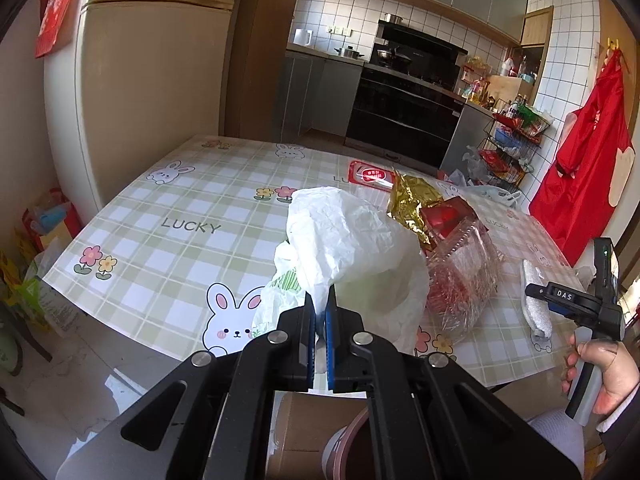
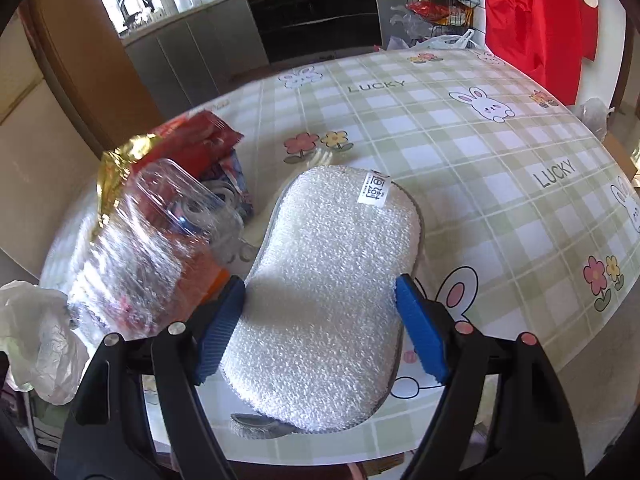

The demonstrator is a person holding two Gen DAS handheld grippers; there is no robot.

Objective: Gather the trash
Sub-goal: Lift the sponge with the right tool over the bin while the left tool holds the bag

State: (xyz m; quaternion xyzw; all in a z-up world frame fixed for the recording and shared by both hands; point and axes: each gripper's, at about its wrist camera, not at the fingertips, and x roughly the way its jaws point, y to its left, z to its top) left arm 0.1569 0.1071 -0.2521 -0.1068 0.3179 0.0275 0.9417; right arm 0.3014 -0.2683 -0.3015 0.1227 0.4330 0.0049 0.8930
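Fingers [image 1: 331, 320] of my left gripper [image 1: 321, 322] are pinched almost together on a fold of the white plastic bag [image 1: 352, 240], which billows up in front of them above the table's near edge. Through my left camera, the checked tablecloth [image 1: 168, 216] with rabbits and "LUCKY" print spreads behind it. Just right of the bag lies a crinkled clear plastic container [image 1: 464, 280], with a gold foil wrapper [image 1: 412, 204] and a red packet [image 1: 444, 216] touching its far side. A flat red package [image 1: 370, 176] sits farther back. My right hand [image 1: 608, 368] grips its handle at the right border, near the white sponge [image 1: 536, 300]

From my right camera, my right gripper [image 2: 320, 324] is spread wide, one blue finger [image 2: 222, 328] on each side of the sponge [image 2: 332, 288], close to its edges; I cannot tell whether they touch it. It lies flat on the tablecloth [image 2: 480, 152], label at its far end. Left of it is the clear container [image 2: 152, 248], foil wrapper [image 2: 120, 160] and red packet [image 2: 200, 140] behind it, and the bag [image 2: 36, 340] at the far left
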